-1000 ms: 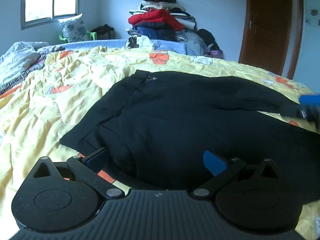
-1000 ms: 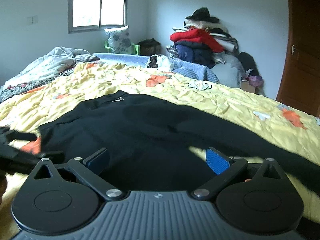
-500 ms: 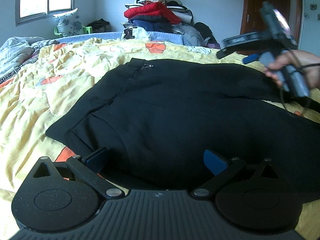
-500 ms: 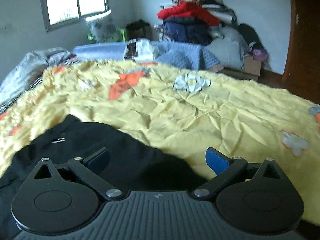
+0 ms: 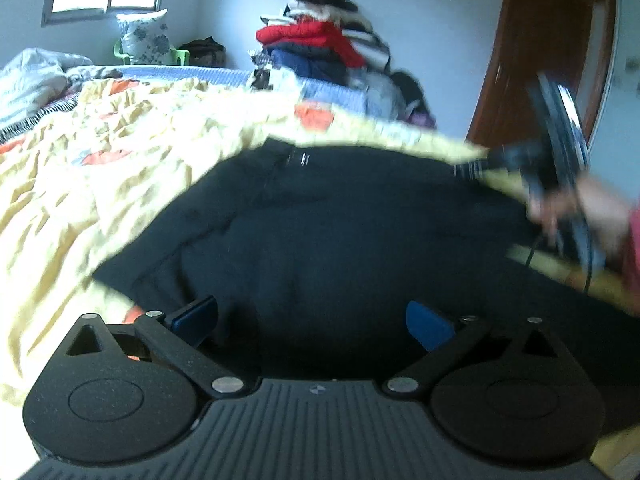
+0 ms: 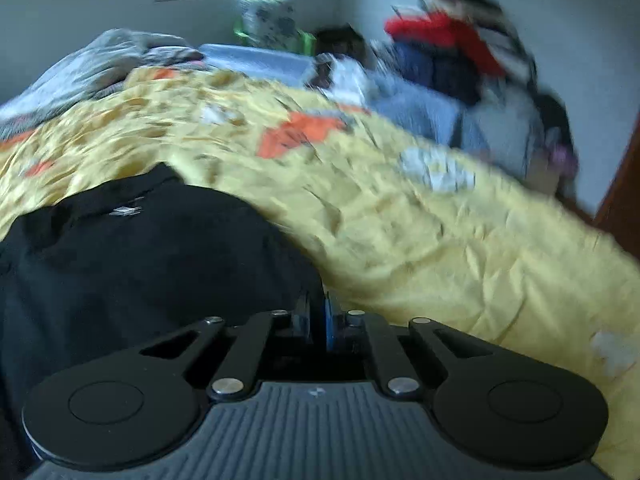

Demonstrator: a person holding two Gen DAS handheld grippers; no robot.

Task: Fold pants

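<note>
Black pants [image 5: 340, 232] lie spread on a yellow bedspread [image 5: 100, 168]. My left gripper [image 5: 312, 316] is open, its blue pads on either side of the near edge of the pants. My right gripper [image 6: 318, 316] is shut at the far edge of the pants [image 6: 140, 264], and black cloth seems pinched between its pads. The right gripper also shows in the left wrist view [image 5: 556, 160], held by a hand at the right, blurred.
A pile of clothes [image 5: 320, 44] stands by the far wall. A brown door [image 5: 540, 52] is at the right. A grey blanket [image 6: 92, 68] lies at the bed's far left. A floral pillow [image 5: 144, 36] sits under the window.
My right gripper has closed from open and dropped to the far edge of the pants. My left gripper stayed open at the near edge and shifted slightly.
</note>
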